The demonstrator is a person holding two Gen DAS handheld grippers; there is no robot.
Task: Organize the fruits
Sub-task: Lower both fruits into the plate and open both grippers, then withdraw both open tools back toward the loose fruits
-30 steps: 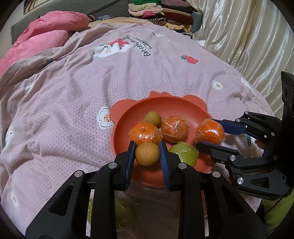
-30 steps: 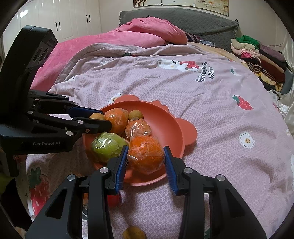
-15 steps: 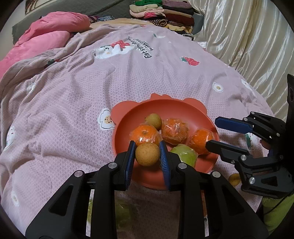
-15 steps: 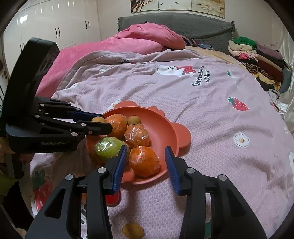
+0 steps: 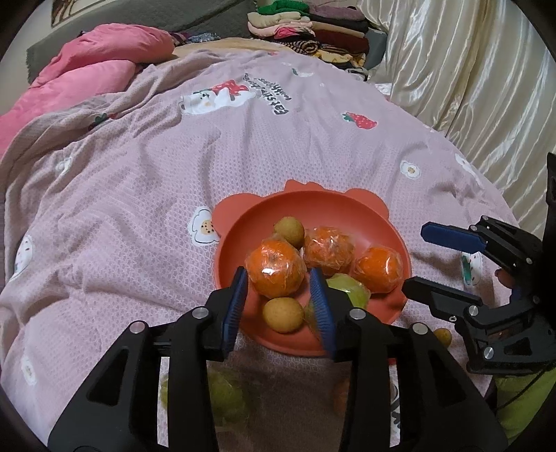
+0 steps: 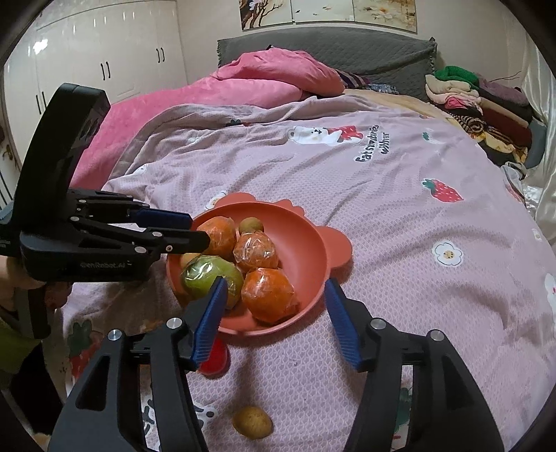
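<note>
left gripper point(image 5: 280, 291) parted, longan point(image 5: 283, 314) in plate point(image 5: 243, 226)

1. I'm in a home bedroom: a bed point(image 6: 399, 194) under a cartoon-print quilt point(image 5: 173, 180).
2. Grey headboard point(image 6: 347, 45), pink blanket point(image 6: 222, 90).
3. Folded clothes point(image 6: 479, 101), white wardrobe doors point(image 6: 104, 55), framed pictures point(image 6: 326, 12).

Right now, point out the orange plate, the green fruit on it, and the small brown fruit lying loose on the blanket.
orange plate point(image 6: 305, 243): right wrist view, bare inner wall.
green fruit point(image 6: 208, 274): right wrist view, wrapped top.
small brown fruit point(image 6: 252, 422): right wrist view, its middle.
</note>
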